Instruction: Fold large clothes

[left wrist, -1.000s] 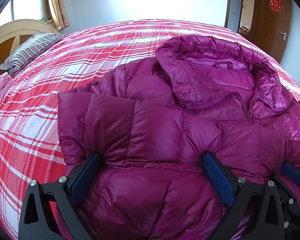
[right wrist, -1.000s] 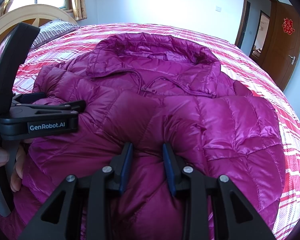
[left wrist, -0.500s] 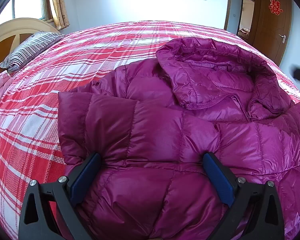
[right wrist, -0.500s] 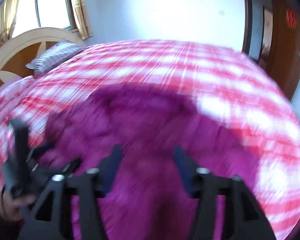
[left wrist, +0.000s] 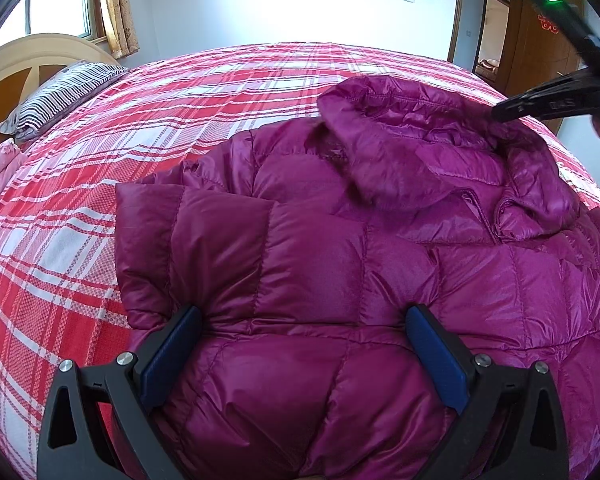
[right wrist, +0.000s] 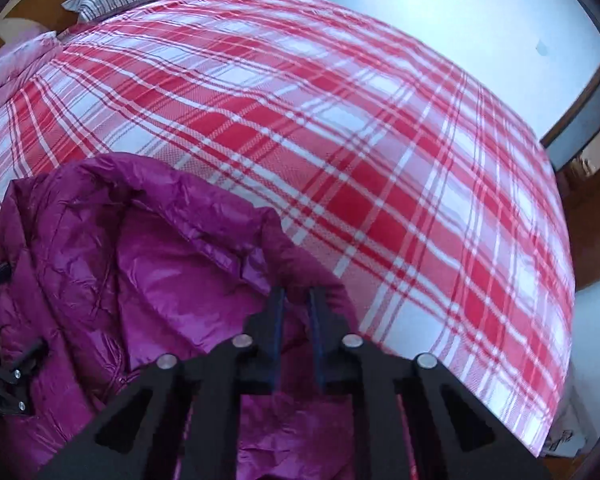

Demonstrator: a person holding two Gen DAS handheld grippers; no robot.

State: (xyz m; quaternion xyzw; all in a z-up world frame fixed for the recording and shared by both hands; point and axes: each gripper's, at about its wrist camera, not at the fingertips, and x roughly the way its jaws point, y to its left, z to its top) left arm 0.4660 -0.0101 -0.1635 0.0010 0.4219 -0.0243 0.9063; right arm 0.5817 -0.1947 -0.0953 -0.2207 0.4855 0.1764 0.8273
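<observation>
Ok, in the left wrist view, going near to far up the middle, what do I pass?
Left tongs → folded sleeve → jacket hood → plaid bedspread → white wall.

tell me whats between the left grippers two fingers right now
In the left wrist view, the left gripper stands open with the purple jacket's puffy folded body between its fingers.

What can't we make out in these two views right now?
- Jacket hem: left wrist view, cut off by the bottom edge and left gripper.
- Far sleeve: both views, off frame.
- Right gripper pinch on hood: right wrist view, whether fabric sits between the narrow jaws is unclear.
- Door sign: left wrist view, hidden by the gripper body.
</observation>
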